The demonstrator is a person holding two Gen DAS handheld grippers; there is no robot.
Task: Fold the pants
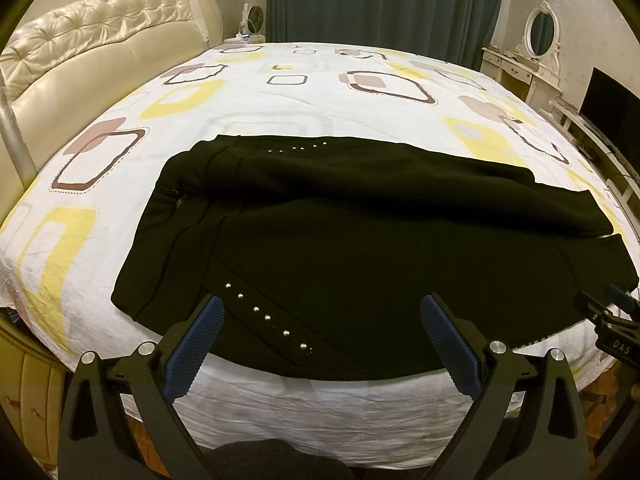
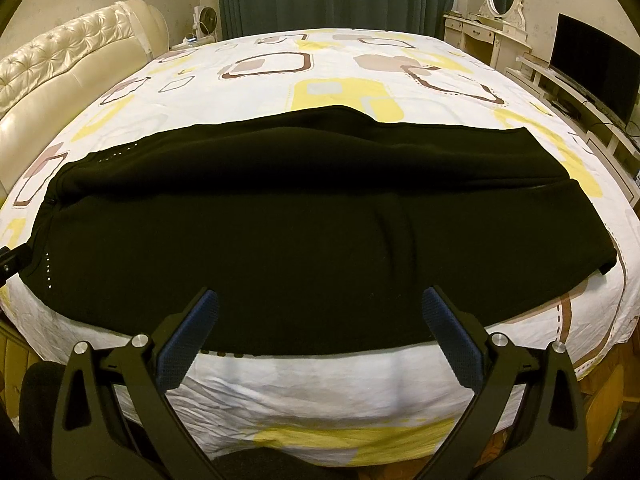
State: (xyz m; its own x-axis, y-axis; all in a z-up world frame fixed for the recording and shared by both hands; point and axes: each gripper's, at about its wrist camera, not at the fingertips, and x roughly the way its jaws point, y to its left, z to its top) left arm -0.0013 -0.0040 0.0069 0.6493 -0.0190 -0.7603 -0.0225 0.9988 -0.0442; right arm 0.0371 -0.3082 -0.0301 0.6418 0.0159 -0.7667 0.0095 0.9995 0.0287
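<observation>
Black pants [image 1: 360,248] lie spread on the patterned bed sheet [image 1: 280,96], close to the near edge of the bed, with the long axis running from 9 o'clock to 3 o'clock across both views. The waist end, marked by rows of small studs [image 1: 266,317], points toward 9 o'clock; the leg ends point toward 3 o'clock. The two legs lie side by side, one nearer and one farther, with a ridge of cloth between them, so the lengthwise fold appears not yet done.

The left gripper [image 1: 322,322] hovers at 6 o'clock of its view over the near hem by the waist, its blue pads [image 1: 448,344] well apart and holding nothing. The right gripper [image 2: 320,314] hovers likewise over the near hem farther along the legs, jaws spread and empty; its tip also shows at 3 o'clock in the left view.

This spacing along the near edge probably prepares a two-point pinch, so that the near leg can be lifted evenly and laid over the far one. The thick, limp cloth is likely to sag between the grasp points.
</observation>
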